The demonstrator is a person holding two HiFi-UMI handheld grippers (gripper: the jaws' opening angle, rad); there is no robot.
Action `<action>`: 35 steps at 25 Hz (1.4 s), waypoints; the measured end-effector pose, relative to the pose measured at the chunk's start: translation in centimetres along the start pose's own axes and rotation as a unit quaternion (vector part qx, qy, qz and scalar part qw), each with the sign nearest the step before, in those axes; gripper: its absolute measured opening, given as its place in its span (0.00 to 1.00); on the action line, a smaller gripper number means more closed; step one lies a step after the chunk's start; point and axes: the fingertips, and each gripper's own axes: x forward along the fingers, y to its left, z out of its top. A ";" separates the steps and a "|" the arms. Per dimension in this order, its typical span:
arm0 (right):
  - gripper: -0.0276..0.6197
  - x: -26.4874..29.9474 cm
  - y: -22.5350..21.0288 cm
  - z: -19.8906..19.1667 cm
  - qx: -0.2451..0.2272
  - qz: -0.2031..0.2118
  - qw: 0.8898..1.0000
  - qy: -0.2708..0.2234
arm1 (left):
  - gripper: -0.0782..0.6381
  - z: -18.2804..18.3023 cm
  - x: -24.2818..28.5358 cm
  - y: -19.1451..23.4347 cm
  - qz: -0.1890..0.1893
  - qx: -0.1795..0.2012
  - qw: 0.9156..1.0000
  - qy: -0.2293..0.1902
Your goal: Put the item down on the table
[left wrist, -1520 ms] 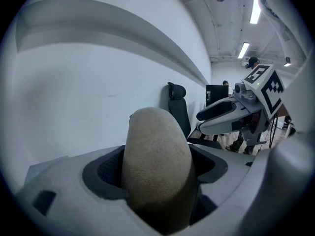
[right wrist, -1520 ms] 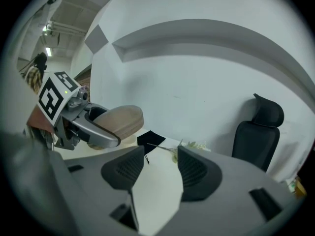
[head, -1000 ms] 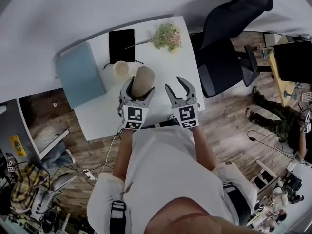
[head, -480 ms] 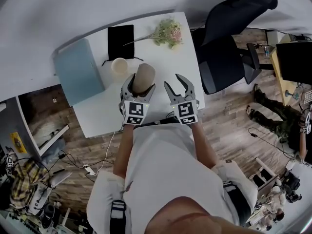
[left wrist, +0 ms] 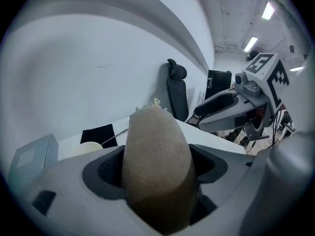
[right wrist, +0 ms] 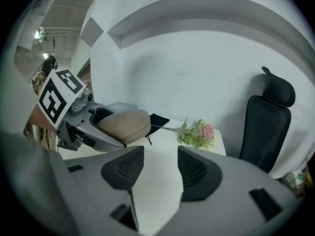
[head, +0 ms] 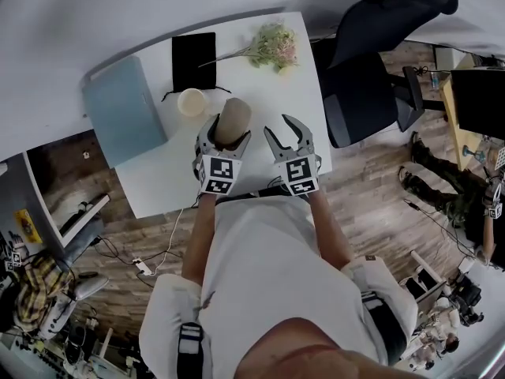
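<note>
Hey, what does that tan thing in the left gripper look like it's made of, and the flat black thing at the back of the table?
The tan item in the left gripper looks like felt or suede-like fabric: matte, with a fine grainy nap and no shine. The black pouch looks like soft matte cloth, with thin cords trailing from its edge; the exact fabric is unclear.

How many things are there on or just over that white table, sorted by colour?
Black: 1, the pouch
Blue-grey: 1, the box
Cream: 1, the cup
Pink and green: 1, the flower bunch
Tan: 1, the tan item, held in the left gripper
Total: 5
</note>
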 end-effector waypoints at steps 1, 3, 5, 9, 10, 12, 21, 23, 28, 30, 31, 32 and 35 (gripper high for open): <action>0.38 0.2 0.0 -0.2 0.000 0.001 1.000 0.002 | 0.66 -0.2 0.2 0.0 -0.001 -0.001 1.000 0.003; 0.38 0.5 0.0 -0.6 -0.001 0.003 1.000 0.009 | 0.66 -0.7 0.6 -0.1 -0.003 -0.003 1.000 0.008; 0.38 0.7 -0.2 -0.9 -0.006 0.003 1.000 0.017 | 0.66 -1.1 1.0 -0.1 -0.005 -0.005 1.000 0.013; 0.38 1.2 -0.5 -1.6 -0.013 0.004 0.999 0.032 | 0.66 -1.9 1.8 -0.2 -0.008 -0.011 1.000 0.025; 0.38 1.4 -0.5 -1.8 -0.012 0.005 0.999 0.035 | 0.66 -2.1 2.0 -0.2 -0.009 -0.012 0.999 0.028; 0.38 1.6 -0.4 -2.2 -0.010 0.007 0.999 0.043 | 0.66 -2.4 2.3 -0.1 -0.012 -0.014 0.999 0.033; 0.38 2.8 0.2 -3.5 -0.005 0.019 0.998 0.061 | 0.66 -4.3 3.7 0.2 -0.018 -0.019 0.998 0.060; 0.38 3.0 0.2 -3.7 -0.004 0.021 0.998 0.063 | 0.66 -4.7 3.9 0.1 -0.019 -0.020 0.997 0.066; 0.38 3.3 0.3 -4.3 -0.005 0.025 0.997 0.074 | 0.66 -5.6 4.4 -0.1 -0.022 -0.015 0.996 0.083; 0.38 3.4 0.4 -4.5 -0.005 0.028 0.997 0.078 | 0.66 -6.0 4.6 -0.2 -0.024 -0.013 0.996 0.090; 0.38 3.5 0.5 -4.6 -0.006 0.029 0.996 0.080 | 0.66 -6.2 4.7 -0.2 -0.024 -0.013 0.995 0.094; 0.38 3.6 0.5 -4.7 -0.006 0.031 0.996 0.082 | 0.66 -6.4 4.8 -0.2 -0.025 -0.013 0.995 0.098; 0.38 3.8 0.6 -5.0 -0.006 0.034 0.996 0.088 | 0.66 -6.9 5.2 -0.2 -0.028 -0.012 0.994 0.108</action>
